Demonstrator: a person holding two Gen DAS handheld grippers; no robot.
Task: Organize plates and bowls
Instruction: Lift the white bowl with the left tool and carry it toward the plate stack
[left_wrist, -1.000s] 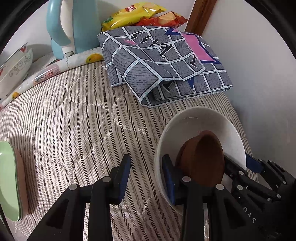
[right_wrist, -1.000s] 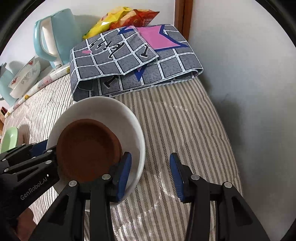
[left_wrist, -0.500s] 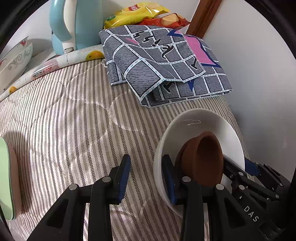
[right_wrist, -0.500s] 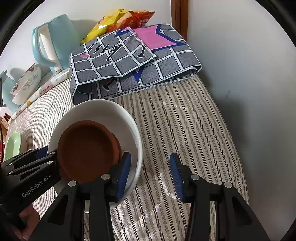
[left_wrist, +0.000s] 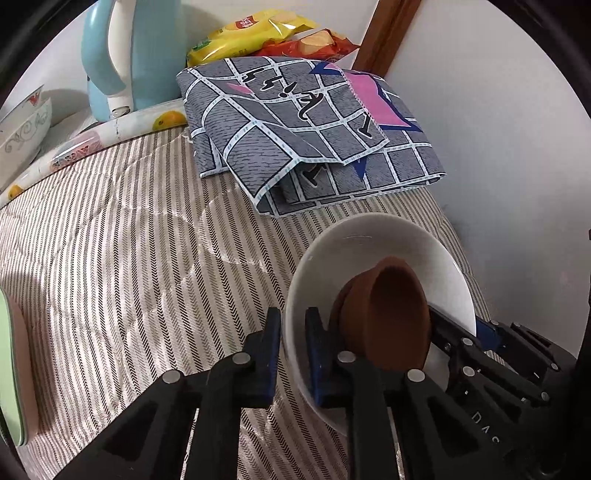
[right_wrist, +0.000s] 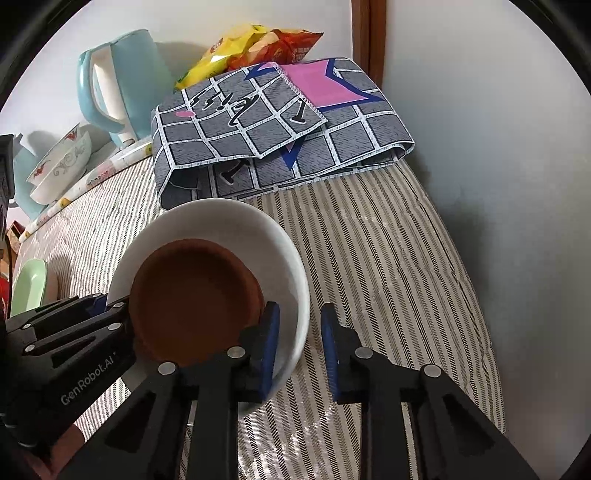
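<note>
Both hand-held grippers straddle the white bowl (right_wrist: 236, 229) rim, jaws closing; one reads "GenRobot.AI", perhaps.

Left tongs (left_wrist: 291, 354) clamped shut; right tongs (right_wrist: 299, 350) closing.

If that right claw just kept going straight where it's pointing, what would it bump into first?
Probably the white bowl: its rim sits between the right claw's closing jaws. Just past it lies the striped cloth.
</note>
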